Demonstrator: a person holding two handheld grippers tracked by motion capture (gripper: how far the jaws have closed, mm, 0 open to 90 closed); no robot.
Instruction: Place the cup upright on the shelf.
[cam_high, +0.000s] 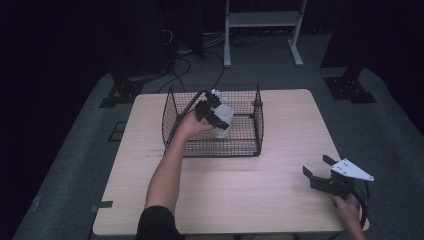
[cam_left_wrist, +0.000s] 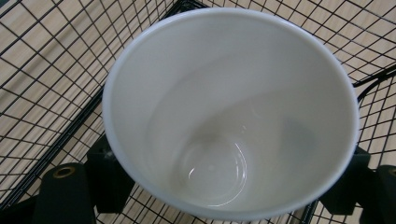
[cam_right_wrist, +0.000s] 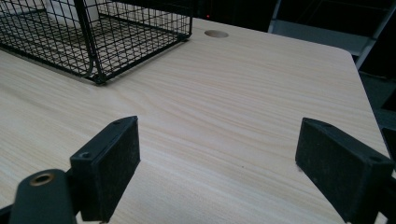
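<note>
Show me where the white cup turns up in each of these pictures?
High view: white cup above centre, inside the wire basket.
Left gripper view: cup mouth-on across the middle.
Right gripper view: I can't tell it for sure.
Shared landmark: the wire basket, top left in the right gripper view.

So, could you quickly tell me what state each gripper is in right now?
Left gripper: shut on the cup, inside the basket.
Right gripper: open, holding nothing.
</note>
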